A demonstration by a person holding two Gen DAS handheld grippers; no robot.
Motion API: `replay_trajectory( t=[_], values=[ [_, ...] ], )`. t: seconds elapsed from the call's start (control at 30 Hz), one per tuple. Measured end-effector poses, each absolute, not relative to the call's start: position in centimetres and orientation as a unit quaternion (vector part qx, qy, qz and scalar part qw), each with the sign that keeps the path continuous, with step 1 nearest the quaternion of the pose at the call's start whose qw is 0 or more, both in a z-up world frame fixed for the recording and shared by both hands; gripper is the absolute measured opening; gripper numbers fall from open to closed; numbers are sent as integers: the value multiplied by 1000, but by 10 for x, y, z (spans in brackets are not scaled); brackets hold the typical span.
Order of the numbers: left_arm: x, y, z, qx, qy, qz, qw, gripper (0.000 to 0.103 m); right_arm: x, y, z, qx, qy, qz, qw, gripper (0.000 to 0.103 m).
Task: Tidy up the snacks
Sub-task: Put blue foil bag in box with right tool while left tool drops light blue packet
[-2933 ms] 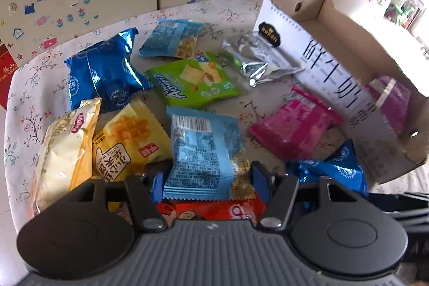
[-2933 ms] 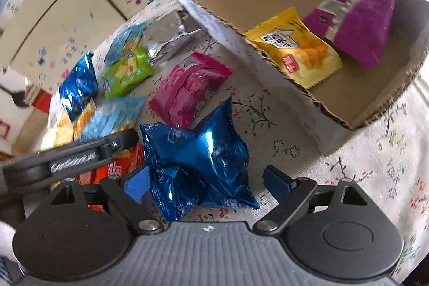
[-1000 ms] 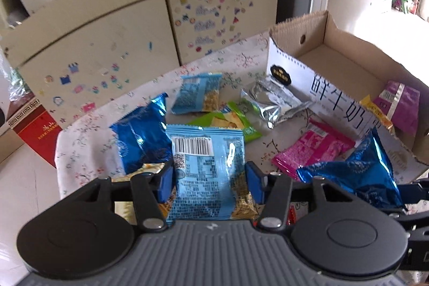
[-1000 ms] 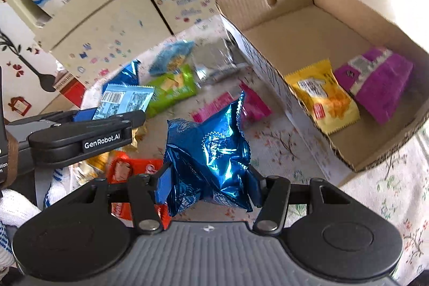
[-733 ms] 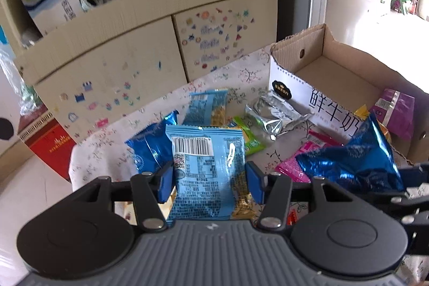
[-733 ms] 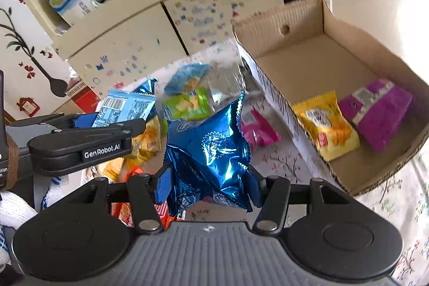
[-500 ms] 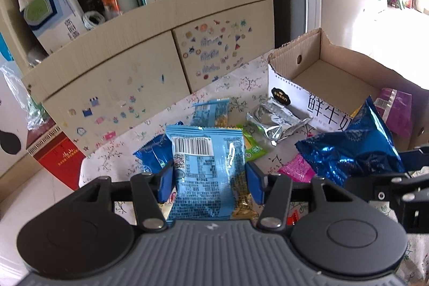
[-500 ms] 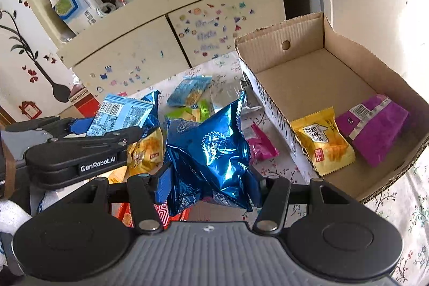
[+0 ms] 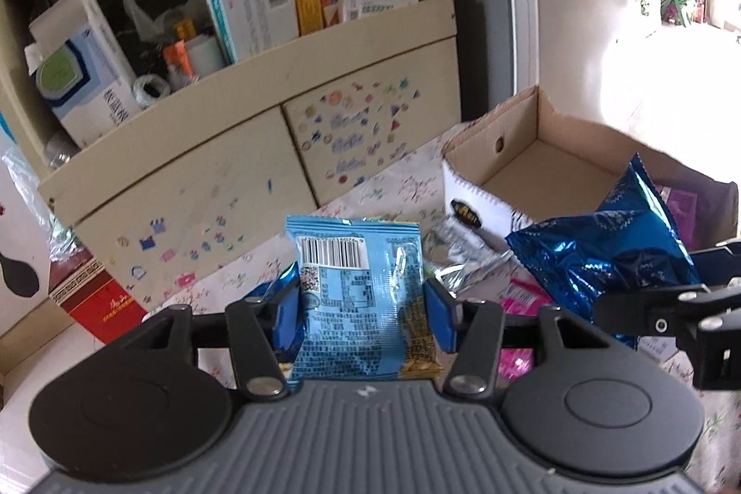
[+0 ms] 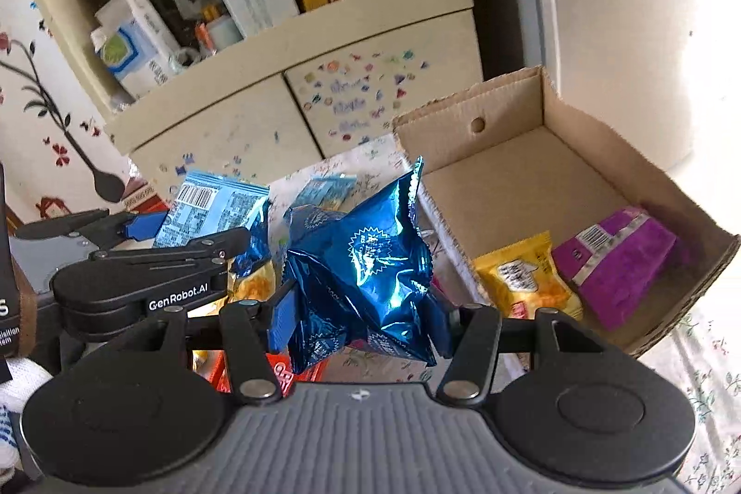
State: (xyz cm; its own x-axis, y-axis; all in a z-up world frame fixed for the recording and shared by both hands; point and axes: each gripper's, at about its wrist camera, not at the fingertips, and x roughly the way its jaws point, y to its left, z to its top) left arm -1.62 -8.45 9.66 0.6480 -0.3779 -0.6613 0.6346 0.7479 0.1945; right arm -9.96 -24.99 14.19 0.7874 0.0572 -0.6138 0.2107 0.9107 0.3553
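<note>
Jaws of left gripper (image 9: 362,314) pinch light-blue packet (image 9: 359,285); right gripper (image 10: 362,320) clamps shiny blue bag (image 10: 366,262).

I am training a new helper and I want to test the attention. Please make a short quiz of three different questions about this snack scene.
1. True or false: the left gripper is shut on the light blue packet.
2. Which packets lie inside the cardboard box?
A. a green one and a silver one
B. a yellow one and a purple one
C. none
3. Fill in: the right gripper is holding the shiny dark ____ bag.

Key
1. True: both blue pads press on its sides.
2. B: the yellow packet and the purple packet lie side by side on the box floor.
3. blue
</note>
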Motion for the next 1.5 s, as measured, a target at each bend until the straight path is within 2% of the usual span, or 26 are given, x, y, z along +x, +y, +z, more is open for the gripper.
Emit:
replay_trajectory(
  t=[0.5, 1.0, 1.1, 1.17, 1.27, 1.33, 1.5],
  values=[
    [-26, -130, 105, 178, 293, -324, 882, 54, -124, -311, 156, 262, 277, -109, 918, 62],
    [-36, -204, 87, 135, 305, -396, 855, 54, -144, -351, 151, 308, 260, -199, 893, 62],
    [-35, -215, 77, 125, 316, -403, 850, 59, -143, -357, 147, 314, 265, -221, 884, 64],
    [-35, -219, 73, 116, 322, -409, 846, 72, -144, -361, 144, 324, 268, -232, 877, 66],
    [-38, -221, 77, 110, 319, -414, 845, 83, -145, -362, 143, 330, 268, -235, 874, 73],
    [-40, -218, 82, 113, 312, -411, 849, 86, -146, -361, 145, 327, 266, -234, 876, 77],
    [-37, -205, 90, 120, 320, -393, 854, 88, -144, -355, 146, 322, 270, -215, 882, 78]
  ],
)
